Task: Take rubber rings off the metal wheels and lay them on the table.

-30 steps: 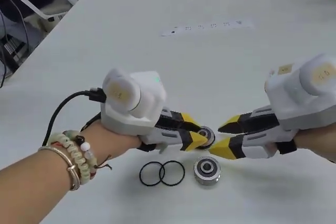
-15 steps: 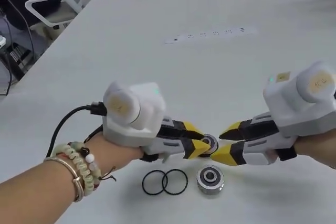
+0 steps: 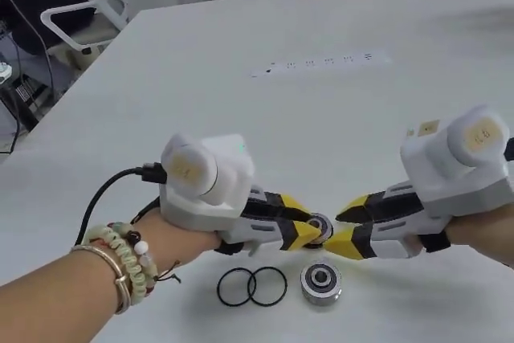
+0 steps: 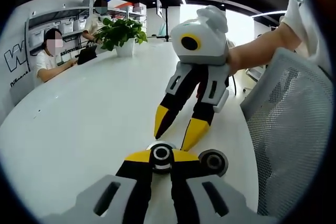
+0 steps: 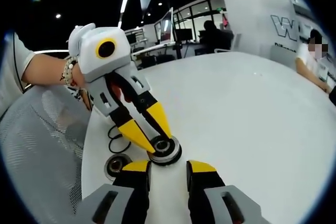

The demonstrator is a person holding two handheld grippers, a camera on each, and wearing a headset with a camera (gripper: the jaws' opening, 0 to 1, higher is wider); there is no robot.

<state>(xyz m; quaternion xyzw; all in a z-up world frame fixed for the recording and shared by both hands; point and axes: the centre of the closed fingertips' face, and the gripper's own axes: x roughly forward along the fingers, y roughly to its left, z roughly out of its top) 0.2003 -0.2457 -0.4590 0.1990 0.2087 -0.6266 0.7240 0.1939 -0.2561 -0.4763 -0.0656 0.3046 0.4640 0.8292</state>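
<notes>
Rubber rings, two thin black loops (image 3: 251, 286), lie touching side by side on the white table (image 3: 241, 102), just beside a loose round metal wheel (image 3: 320, 280); a second small metal wheel (image 3: 318, 228), dark at the rim, hangs above them, clamped in the left tool (image 3: 311, 227); the right tool (image 3: 336, 228) faces it, jaws apart, tips just short of it. We judge a tug could drag that wheel out of the clamp and drop it on the rings, or the tips could nip metal and slip. Against a second ago little differs: the view has shifted, yet rings, loose wheel and both tools stand as they did.
</notes>
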